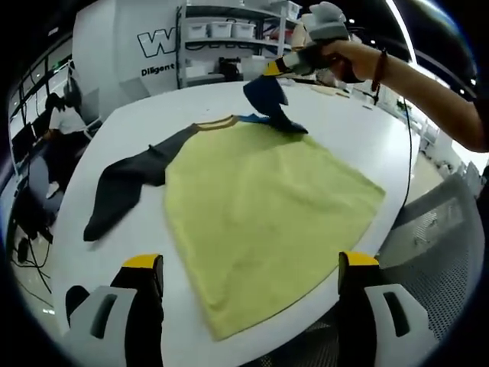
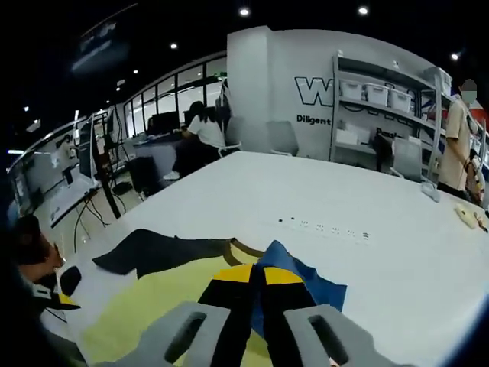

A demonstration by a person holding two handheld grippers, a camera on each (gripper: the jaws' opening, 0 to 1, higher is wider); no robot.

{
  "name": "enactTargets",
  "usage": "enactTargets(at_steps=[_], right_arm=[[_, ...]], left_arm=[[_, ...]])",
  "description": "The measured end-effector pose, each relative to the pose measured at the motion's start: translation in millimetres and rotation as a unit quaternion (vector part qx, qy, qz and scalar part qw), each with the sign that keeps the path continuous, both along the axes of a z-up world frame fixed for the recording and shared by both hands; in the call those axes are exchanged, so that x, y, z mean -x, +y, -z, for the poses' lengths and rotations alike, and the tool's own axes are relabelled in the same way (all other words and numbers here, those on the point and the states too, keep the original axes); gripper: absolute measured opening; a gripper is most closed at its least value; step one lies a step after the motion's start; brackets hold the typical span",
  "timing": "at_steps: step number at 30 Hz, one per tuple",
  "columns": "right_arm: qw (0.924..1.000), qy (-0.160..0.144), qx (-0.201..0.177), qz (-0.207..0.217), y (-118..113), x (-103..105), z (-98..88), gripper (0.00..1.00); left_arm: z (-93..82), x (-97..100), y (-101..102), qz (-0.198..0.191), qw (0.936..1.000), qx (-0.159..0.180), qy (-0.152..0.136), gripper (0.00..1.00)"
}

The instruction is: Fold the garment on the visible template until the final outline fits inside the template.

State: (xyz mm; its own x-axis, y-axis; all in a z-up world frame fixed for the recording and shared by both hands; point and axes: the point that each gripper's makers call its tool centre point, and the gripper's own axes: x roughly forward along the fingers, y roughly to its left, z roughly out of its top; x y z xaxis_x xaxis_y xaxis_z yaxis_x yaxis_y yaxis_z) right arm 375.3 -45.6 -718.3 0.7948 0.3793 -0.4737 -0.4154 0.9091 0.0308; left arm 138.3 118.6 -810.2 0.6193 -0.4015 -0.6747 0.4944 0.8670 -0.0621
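A yellow-green garment (image 1: 260, 199) lies flat on the white table (image 1: 344, 130), with a dark grey sleeve (image 1: 122, 183) spread out to its left. My left gripper (image 1: 250, 264) hangs open over the hem end, with nothing between its wide-set jaws. At the far end, my right gripper (image 1: 269, 70), held in a person's hand, is shut on the blue sleeve (image 1: 269, 98) and holds it lifted off the table. In the right gripper view the right gripper (image 2: 260, 279) pinches the blue sleeve (image 2: 309, 287), with the yellow-green garment (image 2: 145, 306) and the dark grey sleeve (image 2: 157, 252) below it.
The table's front edge runs just under the hem, and a grey mesh chair (image 1: 443, 245) stands at its right. A power strip (image 2: 325, 227) lies on the table beyond the garment. Shelves with bins (image 1: 221, 30) stand behind. One person sits at a desk (image 2: 200, 134); another stands (image 2: 457, 145).
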Motion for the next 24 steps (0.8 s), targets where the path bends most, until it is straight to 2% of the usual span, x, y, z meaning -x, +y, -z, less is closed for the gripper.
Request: enactTargets(at_steps=[4,7,13,17,20,21,23,24], right_arm=[[0.9998,0.006,0.012,-0.016,19.4,0.6,9.1,0.00],[0.9989,0.020,0.024,-0.035,36.7,-0.2,25.9,0.00],[0.9969,0.052,0.039,-0.043,49.7,0.1,53.9,0.00],[0.9942,0.063,0.066,-0.057,55.1,3.5,70.2,0.00],[0.9883,0.073,0.096,-0.093,64.3,10.9,86.7,0.00],[0.9856,0.067,0.110,-0.110,68.5,12.9,93.8,0.00],[0.9796,0.066,0.141,-0.126,70.7,16.8,106.0,0.00],[0.9784,0.066,0.144,-0.132,74.0,18.5,110.0,0.00]], left_arm=[[-1.5,-0.9,-0.7,-0.001,1.0000,0.007,-0.003,0.94],[-2.5,-1.6,-2.3,0.000,0.9999,0.011,-0.005,0.95],[-2.2,-1.2,-3.2,0.001,0.9999,0.013,-0.002,0.94],[-2.0,-1.2,-3.2,0.000,0.9999,0.015,-0.001,0.94],[0.2,-0.3,-2.4,0.000,0.9999,0.012,0.005,0.93],[0.6,0.2,-2.4,0.000,0.9999,0.011,0.007,0.93],[-1.7,-1.5,-1.7,-0.002,0.9999,0.013,0.000,0.94],[-2.3,-1.8,-1.1,-0.005,0.9999,0.014,-0.001,0.93]])
